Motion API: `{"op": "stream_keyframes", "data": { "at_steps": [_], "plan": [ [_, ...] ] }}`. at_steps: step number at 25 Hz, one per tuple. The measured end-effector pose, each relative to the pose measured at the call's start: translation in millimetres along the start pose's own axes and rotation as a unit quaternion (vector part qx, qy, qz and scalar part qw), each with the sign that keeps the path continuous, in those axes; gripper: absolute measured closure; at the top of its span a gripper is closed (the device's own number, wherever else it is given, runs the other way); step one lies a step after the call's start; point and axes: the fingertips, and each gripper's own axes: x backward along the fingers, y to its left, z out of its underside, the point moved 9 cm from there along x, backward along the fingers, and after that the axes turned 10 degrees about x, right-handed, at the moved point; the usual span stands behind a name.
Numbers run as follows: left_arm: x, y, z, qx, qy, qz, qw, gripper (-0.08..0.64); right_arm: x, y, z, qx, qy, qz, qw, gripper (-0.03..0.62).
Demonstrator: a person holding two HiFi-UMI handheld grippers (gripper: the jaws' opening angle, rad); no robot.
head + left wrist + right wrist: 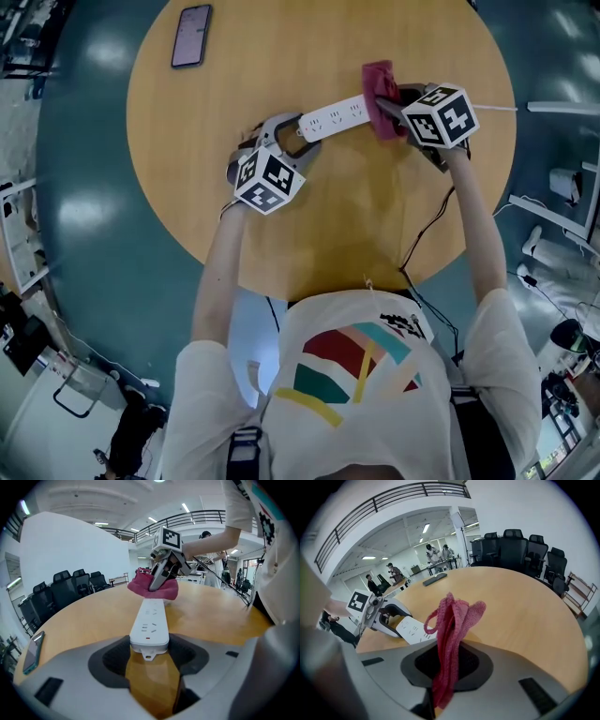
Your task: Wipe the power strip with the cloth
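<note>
Power strip (150,623) end between left gripper (149,649) fingers, cloth (453,625) pinched in right gripper (449,665)

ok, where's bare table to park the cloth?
Bare wood between phone and power strip, and across the near side of the table. Crowded along the strip: left gripper clamps one end, right gripper holds the cloth on the other.

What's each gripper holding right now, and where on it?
Left gripper: power strip, clamped across the end away from the cloth. Right gripper: cloth, pinched at a bunched fold.
</note>
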Motion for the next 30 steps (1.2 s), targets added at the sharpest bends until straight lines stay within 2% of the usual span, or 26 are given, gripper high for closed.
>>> {"op": "stream_keyframes", "data": {
  "at_steps": [11,18,22,26,30],
  "plan": [
    [1.4,-2.2,-0.7,-0.001,0.001,-0.002,1.0,0.27,9.9,-9.0,5.2,0.004,0.016,0.038,0.999,0.552],
    [4.4,-5.9,-2.6,-0.001,0.002,-0.002,1.0,0.27,14.3,-11.7,10.6,-0.024,0.013,0.05,0.998,0.553],
    [2.9,-1.8,-1.5,0.0,0.002,-0.004,1.0,0.27,9.2,-22.7,17.7,-0.009,0.049,0.09,0.995,0.552],
    [3.6,-0.1,0.4,0.0,0.003,-0.002,1.0,0.27,16.4,-16.5,18.6,-0.034,0.014,0.094,0.995,0.552],
    [6.0,-1.1,0.8,-0.001,0.003,-0.002,1.0,0.27,27.8,6.9,13.1,0.017,0.024,0.109,0.994,0.552]
  ]
}}
